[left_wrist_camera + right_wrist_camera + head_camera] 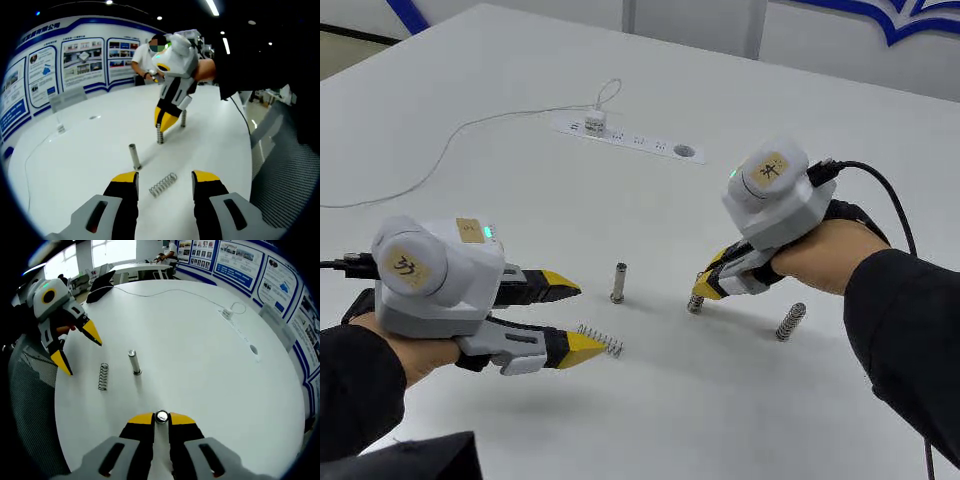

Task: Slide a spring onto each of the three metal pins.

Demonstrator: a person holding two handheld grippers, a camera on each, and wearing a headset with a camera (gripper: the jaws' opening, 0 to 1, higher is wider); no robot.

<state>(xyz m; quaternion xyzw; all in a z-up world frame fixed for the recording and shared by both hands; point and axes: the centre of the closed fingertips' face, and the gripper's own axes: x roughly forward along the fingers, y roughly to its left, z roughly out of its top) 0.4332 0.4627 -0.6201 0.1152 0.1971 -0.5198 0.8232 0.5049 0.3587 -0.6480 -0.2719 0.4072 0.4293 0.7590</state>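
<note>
L gripper (590,317) open, R gripper (699,293) grips pin (161,416)

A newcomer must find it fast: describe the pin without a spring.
On the white table, look between the left hand-held gripper and the right hand-held gripper. The bare pin stands upright there, smooth metal; the clamped pin and the far-right pin wear springs.

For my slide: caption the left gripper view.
Open left gripper frames a loose spring; right gripper grips a sprung pin.
</note>
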